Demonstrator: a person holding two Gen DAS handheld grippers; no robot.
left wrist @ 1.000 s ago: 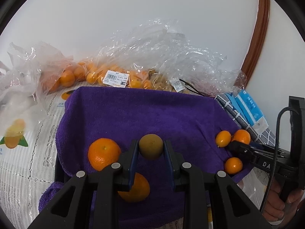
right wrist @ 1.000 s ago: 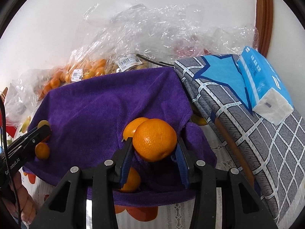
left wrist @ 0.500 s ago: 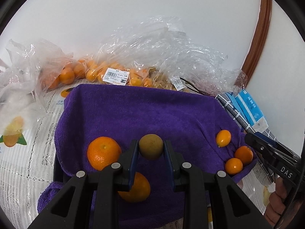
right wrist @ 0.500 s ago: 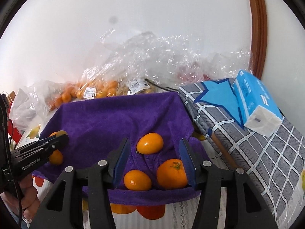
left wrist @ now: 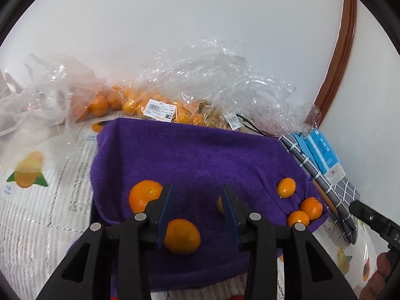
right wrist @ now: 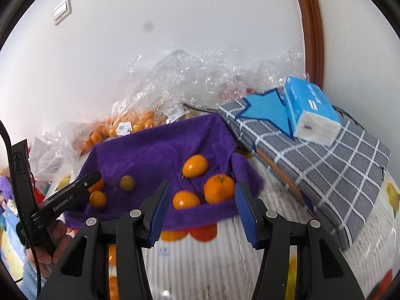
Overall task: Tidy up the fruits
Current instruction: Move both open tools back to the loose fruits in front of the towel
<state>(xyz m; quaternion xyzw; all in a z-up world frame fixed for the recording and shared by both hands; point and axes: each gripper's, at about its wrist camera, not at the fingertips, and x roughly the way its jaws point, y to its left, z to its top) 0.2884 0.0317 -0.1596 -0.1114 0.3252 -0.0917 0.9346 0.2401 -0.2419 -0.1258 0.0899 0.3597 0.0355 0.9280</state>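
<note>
Purple towel (right wrist: 155,150) covers the middle of a fruit-printed tablecloth (left wrist: 37,215), with white wall behind. Loose oranges (right wrist: 218,192) lie on the towel in two groups, at its 4 and 8 o'clock corners in the left wrist view. Clear bags (left wrist: 200,85) of fruit lie at 12 o'clock against the wall. Checked cloth (right wrist: 325,160) bearing a tissue pack (right wrist: 310,110) lies at 2 o'clock. Left gripper (left wrist: 196,207) and right gripper (right wrist: 201,208): jaws spread, holding nothing.

The worktop (right wrist: 225,257), under a white fruit-printed cover, carries a purple towel (left wrist: 195,160) mid-surface, clear plastic bags of oranges (left wrist: 160,107) along its back edge, and a grey checked cushion (right wrist: 325,160) toward its right edge.
</note>
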